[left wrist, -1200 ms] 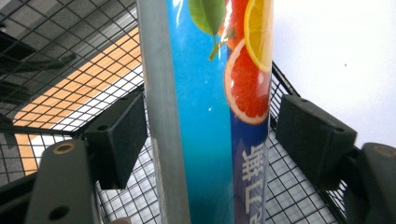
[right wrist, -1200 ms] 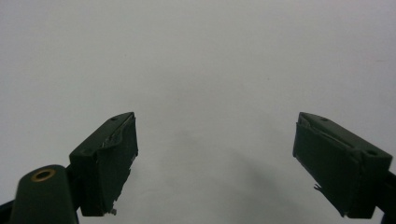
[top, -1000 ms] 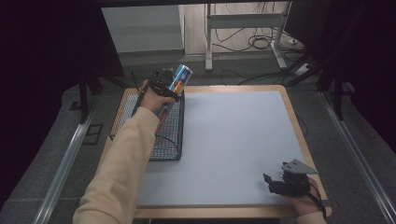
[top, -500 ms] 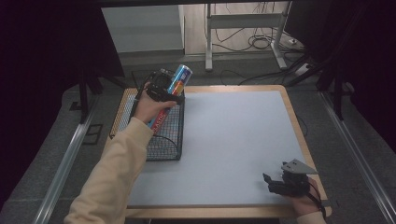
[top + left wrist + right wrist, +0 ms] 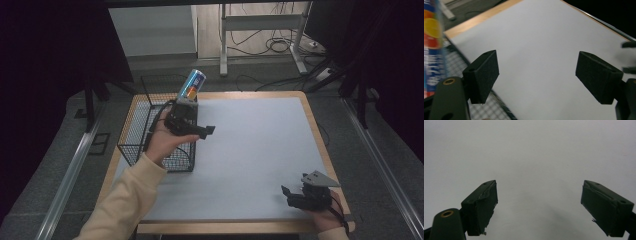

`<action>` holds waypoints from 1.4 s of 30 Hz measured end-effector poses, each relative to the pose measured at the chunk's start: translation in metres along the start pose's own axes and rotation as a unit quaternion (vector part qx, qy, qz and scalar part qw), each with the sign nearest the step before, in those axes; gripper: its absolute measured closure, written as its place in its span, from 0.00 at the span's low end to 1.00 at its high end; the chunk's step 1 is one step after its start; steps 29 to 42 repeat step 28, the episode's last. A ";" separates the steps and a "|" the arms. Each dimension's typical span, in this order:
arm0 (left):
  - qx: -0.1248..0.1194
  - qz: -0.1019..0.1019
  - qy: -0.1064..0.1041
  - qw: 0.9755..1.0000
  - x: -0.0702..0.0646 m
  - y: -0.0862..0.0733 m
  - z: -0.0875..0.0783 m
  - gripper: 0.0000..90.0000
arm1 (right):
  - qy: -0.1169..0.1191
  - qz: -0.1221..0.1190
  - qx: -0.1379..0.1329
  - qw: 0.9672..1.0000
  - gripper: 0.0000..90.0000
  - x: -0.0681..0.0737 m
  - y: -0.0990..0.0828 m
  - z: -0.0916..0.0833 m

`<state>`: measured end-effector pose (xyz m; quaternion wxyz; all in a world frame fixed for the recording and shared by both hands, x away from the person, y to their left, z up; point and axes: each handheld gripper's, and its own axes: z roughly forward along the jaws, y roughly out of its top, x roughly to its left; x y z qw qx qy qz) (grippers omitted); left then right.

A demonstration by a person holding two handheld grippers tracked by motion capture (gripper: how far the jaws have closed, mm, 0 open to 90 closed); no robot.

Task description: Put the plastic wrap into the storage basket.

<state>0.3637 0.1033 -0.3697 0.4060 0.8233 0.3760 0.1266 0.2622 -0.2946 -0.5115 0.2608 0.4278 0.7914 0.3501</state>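
A wide pale grey tabletop (image 5: 250, 150) with a wooden rim carries a black wire mesh basket (image 5: 131, 135) at its left edge. Above the basket, the left gripper (image 5: 206, 131) is spread empty, beside a tilted blue drink can (image 5: 190, 85). The right gripper (image 5: 290, 195), also spread empty, rests near the front right corner.
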 end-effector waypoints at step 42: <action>0.024 0.058 -0.068 0.996 -0.054 -0.062 0.020 0.20 | 0.008 -0.011 -0.017 1.000 0.16 0.002 0.000 0.001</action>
